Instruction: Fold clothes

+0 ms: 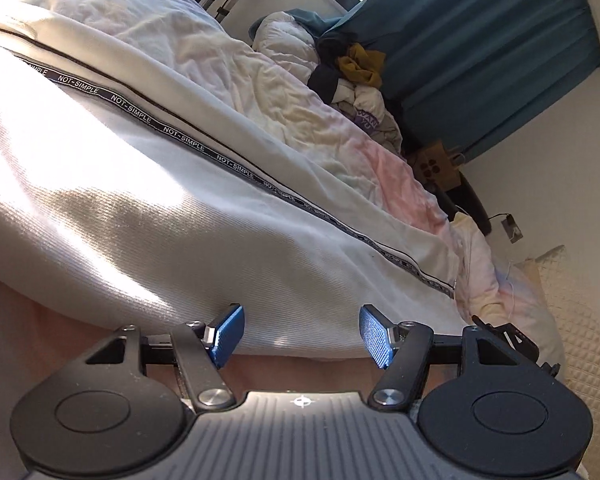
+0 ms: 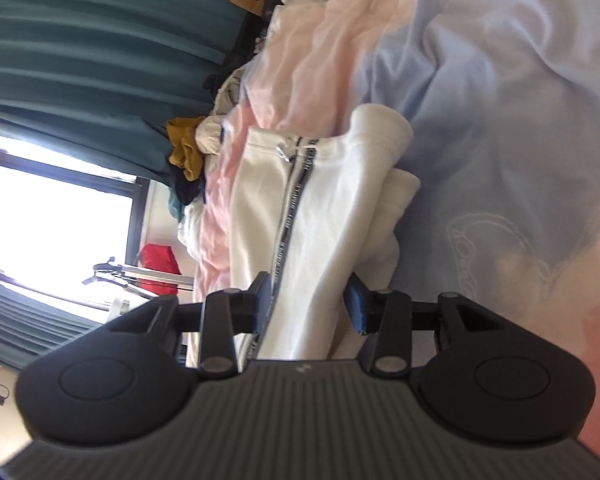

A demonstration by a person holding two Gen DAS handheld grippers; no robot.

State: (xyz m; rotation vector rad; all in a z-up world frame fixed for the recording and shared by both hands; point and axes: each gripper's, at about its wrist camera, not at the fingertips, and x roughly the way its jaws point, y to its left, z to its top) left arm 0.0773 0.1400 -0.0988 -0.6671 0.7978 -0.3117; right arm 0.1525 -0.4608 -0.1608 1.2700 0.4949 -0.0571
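A white zip-up jacket (image 1: 148, 200) with a black "NOT-SIMPLE" tape along its zipper lies spread on the bed. My left gripper (image 1: 302, 336) is open, its blue pads (image 1: 230, 332) at the garment's near hem, nothing between them. In the right wrist view the same jacket (image 2: 324, 208) lies partly folded, a sleeve bunched at its right. My right gripper (image 2: 310, 304) is open wide, with the jacket's near edge lying between its fingers (image 2: 356, 306); the jaws are not closed on it.
The bed has a wrinkled pastel pink and blue sheet (image 2: 500, 80). A pile of other clothes (image 1: 356, 68) lies at its far side by teal curtains (image 1: 480, 40). A quilted pillow (image 1: 580, 340) sits at the right. A window (image 2: 52, 216) and a red item (image 2: 158, 268) are beyond.
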